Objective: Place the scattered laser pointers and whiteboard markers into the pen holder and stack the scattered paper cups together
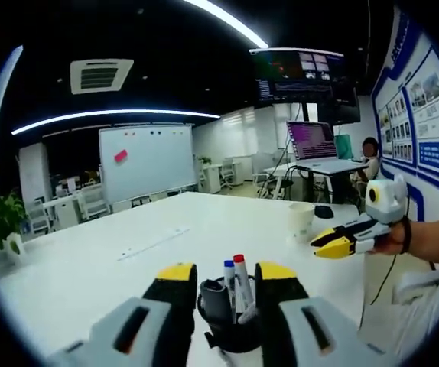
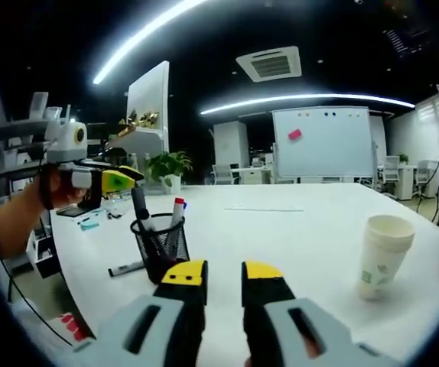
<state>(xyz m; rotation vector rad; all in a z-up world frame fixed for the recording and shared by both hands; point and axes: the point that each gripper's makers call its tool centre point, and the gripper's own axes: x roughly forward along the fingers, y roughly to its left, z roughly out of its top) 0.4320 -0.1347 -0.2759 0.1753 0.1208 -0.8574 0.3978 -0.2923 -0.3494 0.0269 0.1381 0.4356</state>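
Here, in the left gripper view, the left gripper has its two yellow-tipped jaws standing apart on both sides of the pen holder, a black mesh cup on the white table. The jaws are beside the holder; whether they touch it, I cannot tell. In the holder stand markers with a blue and a red cap, and a dark grey pointer. Further on the table is the stack of paper cups, and just to the right of it the right gripper is held by a hand in the air, its jaws close together with nothing between them.

In the right gripper view, the right gripper shows a narrow gap between its jaws and it holds nothing. The pen holder stands on the table to the left, with markers and a pointer sticking up from it. One black marker lies on the table just beside the holder, near the table edge. The cups stand upright on the right, well apart from the holder. The left gripper is above the table's left side, held by a hand. A whiteboard and a plant are behind the table.
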